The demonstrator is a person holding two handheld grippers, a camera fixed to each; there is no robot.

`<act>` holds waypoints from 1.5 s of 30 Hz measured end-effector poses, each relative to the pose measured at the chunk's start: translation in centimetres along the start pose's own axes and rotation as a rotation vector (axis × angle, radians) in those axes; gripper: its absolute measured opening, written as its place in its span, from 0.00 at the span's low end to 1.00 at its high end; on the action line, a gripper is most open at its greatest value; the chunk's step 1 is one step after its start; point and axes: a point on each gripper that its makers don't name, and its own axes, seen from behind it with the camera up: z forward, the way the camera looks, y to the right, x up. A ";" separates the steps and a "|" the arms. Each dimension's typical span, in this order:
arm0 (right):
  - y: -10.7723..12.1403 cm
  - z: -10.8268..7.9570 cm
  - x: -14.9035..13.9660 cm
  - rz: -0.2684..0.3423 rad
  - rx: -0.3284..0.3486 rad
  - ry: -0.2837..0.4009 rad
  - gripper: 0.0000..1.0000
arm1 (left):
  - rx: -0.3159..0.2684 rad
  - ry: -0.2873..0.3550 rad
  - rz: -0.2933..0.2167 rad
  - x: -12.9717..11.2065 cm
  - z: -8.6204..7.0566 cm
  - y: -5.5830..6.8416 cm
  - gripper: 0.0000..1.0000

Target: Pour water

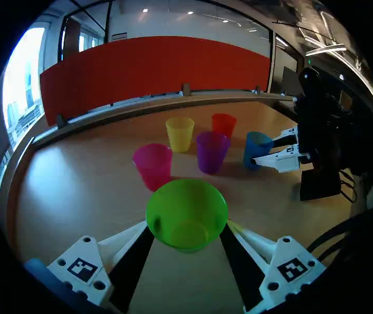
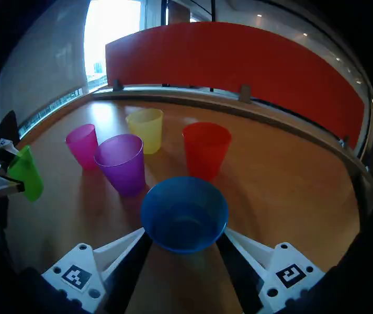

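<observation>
Left gripper (image 1: 187, 226): my jaws closed on the green cup (image 1: 186, 212), upright over the table (image 1: 71, 178). Right gripper (image 2: 183, 236): jaws closed on the blue cup (image 2: 183, 212), upright, well apart. Pouring, by my judgement: not begun; the cups must still meet and one must tip.

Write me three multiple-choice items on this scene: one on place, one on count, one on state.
1. Where is the green cup?
A) between the fingers of the left gripper
B) on the floor
C) on the ledge

2. How many cups stand free on the table?
A) two
B) four
C) six

3. How is the blue cup?
A) lying sideways
B) upside down
C) mouth up in the right gripper

A: fingers flank it.
B: pink cup, yellow cup, purple cup, red cup.
C: its open rim faces up.
</observation>
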 end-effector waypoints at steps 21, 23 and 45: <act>-0.4 -0.8 0.7 -0.017 0.000 0.053 0.83 | -0.001 0.017 0.010 0.3 -0.7 -0.2 0.82; -0.5 -1.1 1.0 -0.019 0.002 0.065 0.83 | -0.002 0.021 0.013 0.4 -0.7 -0.2 0.82; -3.5 -11.4 10.9 -0.103 0.047 0.190 0.82 | -0.049 0.091 0.061 5.5 -3.4 2.1 0.82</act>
